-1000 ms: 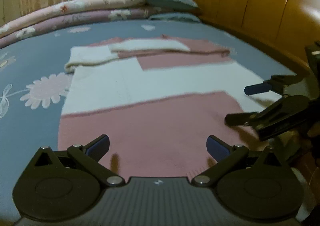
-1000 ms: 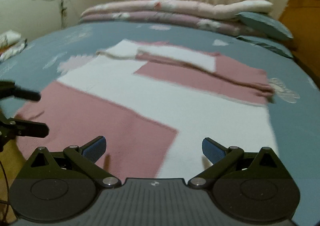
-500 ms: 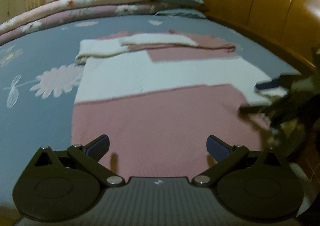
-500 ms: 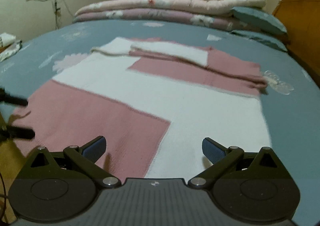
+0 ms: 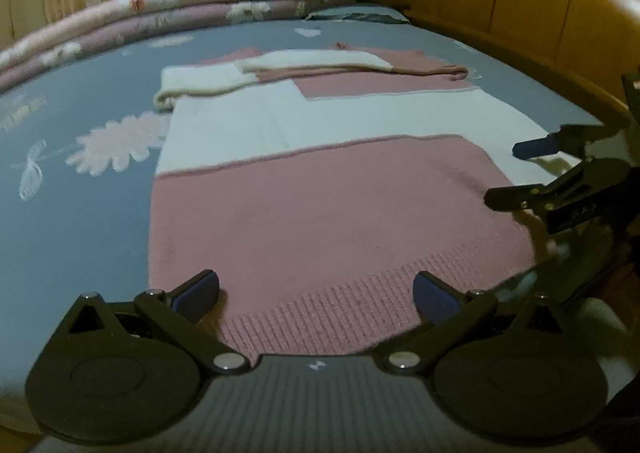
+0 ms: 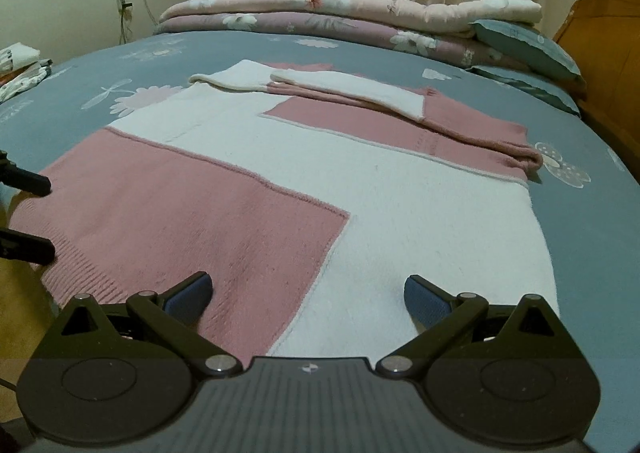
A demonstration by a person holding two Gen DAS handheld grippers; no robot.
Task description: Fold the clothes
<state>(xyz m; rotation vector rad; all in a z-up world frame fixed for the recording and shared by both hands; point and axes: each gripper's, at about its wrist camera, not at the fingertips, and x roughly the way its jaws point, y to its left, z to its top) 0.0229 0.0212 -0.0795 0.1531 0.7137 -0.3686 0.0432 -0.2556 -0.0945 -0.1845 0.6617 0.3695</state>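
The left gripper [image 5: 316,291] sits with its jaws spread wide and nothing between them, low over the ribbed pink hem of the sweater [image 5: 320,189], and over the last second it has dropped closer to that edge: the hem's ribbing now fills the space between its blue pads, where a second ago the view took in more of the bed beyond. The sweater itself, blocked in pink and white, lies flat on the blue flowered bedsheet [image 5: 76,221] with both sleeves already folded across the chest at the far end, and it has not shifted. Further right along the same hem, the right gripper [image 6: 306,291] is also wide open and empty, straddling the seam where the pink panel meets the white one; it too has moved in nearer the cloth, and in the left wrist view it shows steadier than the blurred shape of half a second back. Past it stands the wooden headboard [image 5: 520,9]. Judging by this, the sleeve folds are finished and both tools are settling on the bottom edge, so the next step is probably to pinch the hem at two points and carry it up toward the collar
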